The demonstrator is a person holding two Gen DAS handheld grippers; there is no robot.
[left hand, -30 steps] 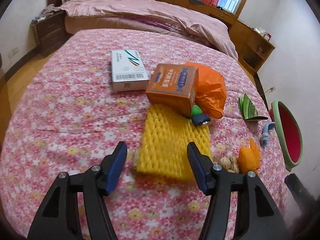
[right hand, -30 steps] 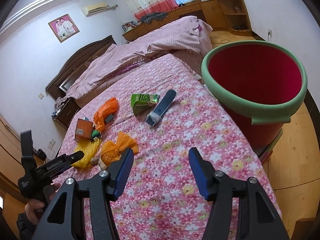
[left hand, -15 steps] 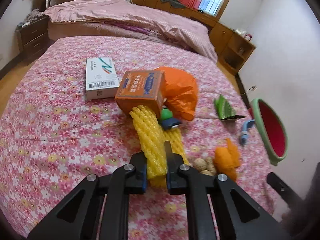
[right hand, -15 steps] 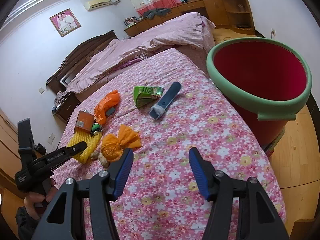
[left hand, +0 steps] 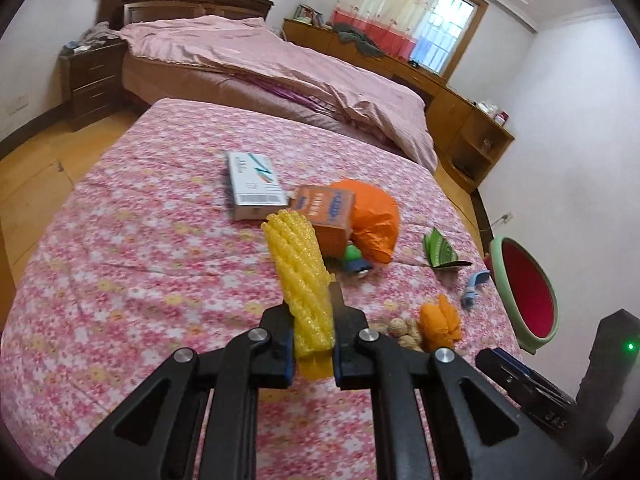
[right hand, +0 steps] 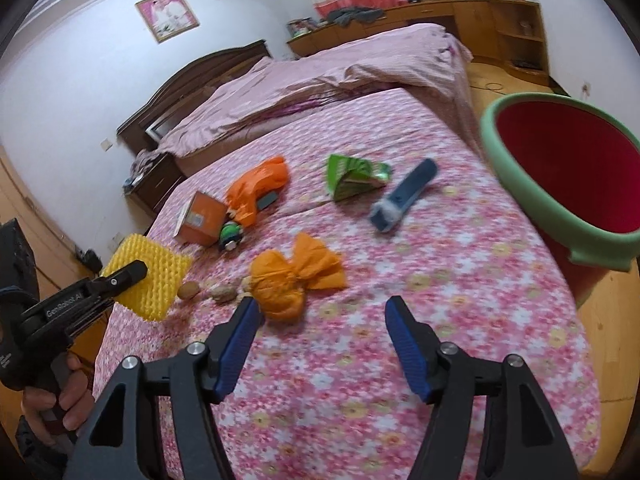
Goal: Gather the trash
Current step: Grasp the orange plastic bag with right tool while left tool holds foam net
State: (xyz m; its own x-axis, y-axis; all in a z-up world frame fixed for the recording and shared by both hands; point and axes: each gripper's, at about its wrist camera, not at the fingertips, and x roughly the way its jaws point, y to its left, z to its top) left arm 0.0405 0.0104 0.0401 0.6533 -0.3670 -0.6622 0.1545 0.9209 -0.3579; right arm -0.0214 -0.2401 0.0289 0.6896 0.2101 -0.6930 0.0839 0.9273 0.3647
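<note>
My left gripper (left hand: pixel 311 320) is shut on a yellow foam net (left hand: pixel 302 276) and holds it above the floral bedspread; it also shows in the right wrist view (right hand: pixel 150 280), at the left. My right gripper (right hand: pixel 322 320) is open and empty, just in front of an orange knotted bag (right hand: pixel 292 280). The red bin with a green rim (right hand: pixel 568 184) stands at the bed's right edge, also in the left wrist view (left hand: pixel 524 292). On the bed lie an orange box (left hand: pixel 326 212), an orange plastic bag (left hand: pixel 376 216), a green wrapper (right hand: pixel 352 174) and a blue strip (right hand: pixel 404 196).
A white carton (left hand: pixel 254 184) lies beyond the orange box. Nuts (right hand: pixel 208 292) sit beside the knotted bag. A small green and blue toy (right hand: pixel 232 234) lies by the box. A second bed with a pink quilt (left hand: pixel 280 68) is behind. Wooden shelves (left hand: pixel 476 144) line the right wall.
My left gripper closed on the yellow foam net and lifted it off the bedspread. My right gripper stayed open and moved closer to the orange knotted bag.
</note>
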